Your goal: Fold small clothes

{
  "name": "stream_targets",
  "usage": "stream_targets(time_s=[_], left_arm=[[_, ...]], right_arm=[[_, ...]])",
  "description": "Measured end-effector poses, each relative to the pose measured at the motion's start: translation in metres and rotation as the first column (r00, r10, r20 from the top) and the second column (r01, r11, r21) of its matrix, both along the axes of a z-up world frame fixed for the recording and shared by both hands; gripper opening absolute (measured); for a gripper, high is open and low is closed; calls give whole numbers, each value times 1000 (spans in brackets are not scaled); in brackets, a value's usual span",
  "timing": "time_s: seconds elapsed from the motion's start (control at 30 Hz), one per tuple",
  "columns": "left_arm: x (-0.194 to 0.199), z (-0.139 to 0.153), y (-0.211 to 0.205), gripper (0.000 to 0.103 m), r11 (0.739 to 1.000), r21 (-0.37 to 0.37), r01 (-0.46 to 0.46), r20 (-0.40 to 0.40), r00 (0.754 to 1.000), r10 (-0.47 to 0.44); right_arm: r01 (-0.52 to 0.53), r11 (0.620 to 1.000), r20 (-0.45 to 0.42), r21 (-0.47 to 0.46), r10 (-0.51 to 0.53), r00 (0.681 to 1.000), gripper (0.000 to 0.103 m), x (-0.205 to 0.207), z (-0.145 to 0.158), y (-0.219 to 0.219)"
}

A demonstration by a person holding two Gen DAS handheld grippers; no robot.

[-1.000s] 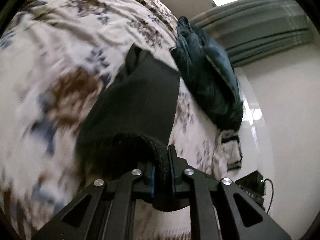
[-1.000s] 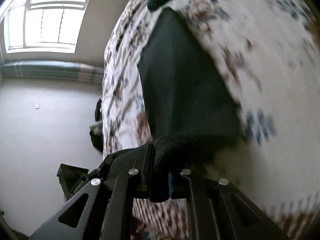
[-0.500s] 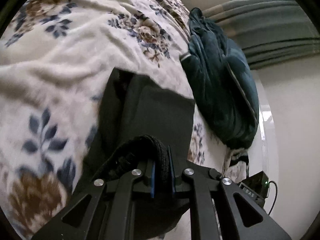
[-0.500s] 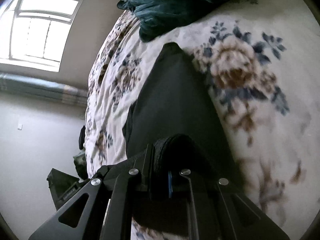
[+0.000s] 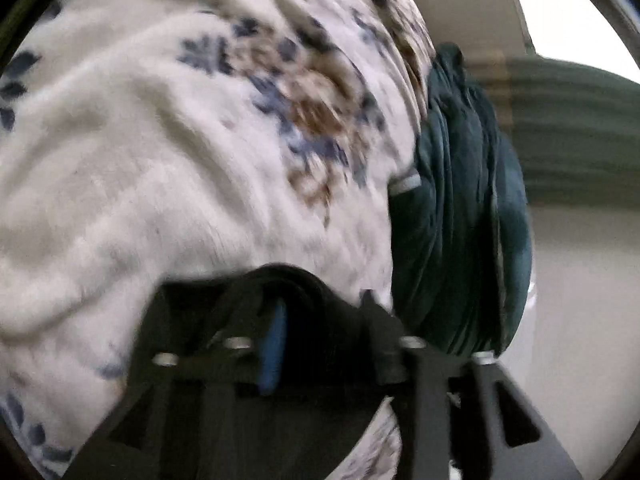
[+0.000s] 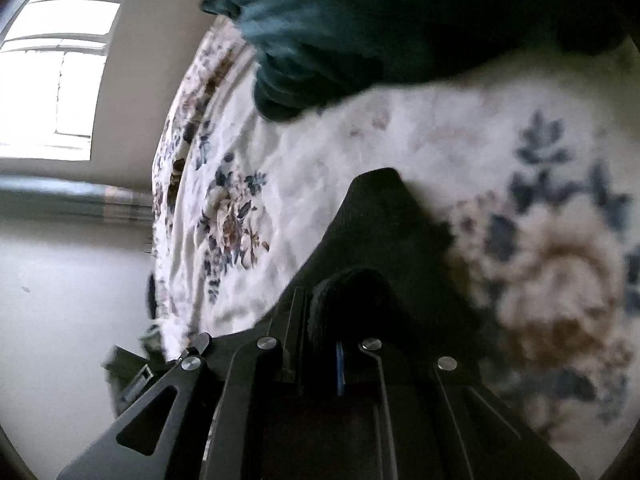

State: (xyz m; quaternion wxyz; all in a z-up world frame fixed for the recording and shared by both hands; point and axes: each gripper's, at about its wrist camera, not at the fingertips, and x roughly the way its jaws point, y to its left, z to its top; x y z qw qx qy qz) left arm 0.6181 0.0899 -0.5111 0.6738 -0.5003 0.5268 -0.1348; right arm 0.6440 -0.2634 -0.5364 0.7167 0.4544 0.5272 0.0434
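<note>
My left gripper [image 5: 320, 332] and right gripper [image 6: 320, 340] each have their jaws pinched tight on a thick hem of the black garment [image 6: 384, 224], which drapes onto the floral bed [image 5: 160, 160] just short of the teal clothes pile [image 5: 460, 220]. It looks light, limp and knit-soft; hemmed corners probably grip best.

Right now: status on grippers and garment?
Left gripper, right gripper both shut on black garment. Garment over floral blanket. Teal clothing pile just ahead.
</note>
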Motion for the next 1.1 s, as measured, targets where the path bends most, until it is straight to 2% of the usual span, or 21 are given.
stream_targets(time_s=[0.07,0.1,0.13,0.17,0.2,0.23,0.27,0.3,0.33,0.37,0.43,0.5,0.53,0.57,0.6,0.63,0.73,0.77,0.93,1.0,1.1], left_arm=[[1,-2,16,60,996,-57,-74,-5,997,74],[0,-1,26,61,989,-96,-110,4,994,111],[-1,1,31,61,990,-89,-113,18,993,115],[-1,6,33,61,995,-46,-92,39,995,94],[0,11,30,61,998,27,-49,61,997,47],[2,17,24,61,992,123,9,80,997,-19],[4,20,17,61,981,187,52,91,993,-70],[6,23,3,61,949,288,132,98,981,-166],[9,24,-13,61,900,379,213,82,962,-262],[11,22,-27,61,857,437,272,68,941,-333],[12,19,-52,61,770,533,349,47,897,-439],[14,19,-67,57,716,602,353,61,874,-482],[13,22,-70,26,707,618,344,76,869,-489],[13,25,-74,7,682,647,341,74,863,-500],[11,29,-74,7,684,650,330,84,864,-497],[9,32,-70,7,700,644,310,106,869,-483],[5,44,-56,7,732,628,265,136,889,-438],[8,43,-54,7,733,629,259,133,893,-430],[32,1,-46,8,734,589,336,-3,910,-414],[31,-4,-46,10,741,577,343,-12,911,-412],[23,6,-34,14,810,491,322,5,928,-372]], right_arm=[[11,998,-47,66,-8,999,16,13,-16,-5],[12,996,-39,92,-9,999,16,15,-18,-7],[8,994,-18,109,-6,1000,25,15,-17,-10],[0,992,19,125,-2,1000,49,14,-12,-14],[1,992,58,129,-8,998,62,10,-5,-19],[7,993,82,120,-17,996,75,5,2,-24],[17,997,112,80,-26,993,75,-2,12,-30],[16,1000,125,12,-18,992,75,-8,20,-35],[11,999,117,-48,-5,993,75,-10,24,-37],[-8,992,100,-125,20,995,75,-12,27,-38],[-53,983,94,-177,71,993,75,-12,25,-36],[-114,974,60,-197,128,990,75,-5,14,-28],[-138,969,62,-206,153,986,73,0,10,-22],[-157,964,66,-214,174,982,58,2,7,-18],[-184,955,65,-230,204,977,41,5,5,-11],[-210,945,51,-251,230,972,6,9,2,-5],[-234,912,51,-338,266,963,7,12,10,8],[-233,905,56,-356,270,961,7,13,13,10],[-232,886,8,-402,257,966,6,28,1,14],[-260,865,-30,-428,274,961,6,33,-7,18],[-299,866,-87,-402,289,953,7,37,-12,17]])
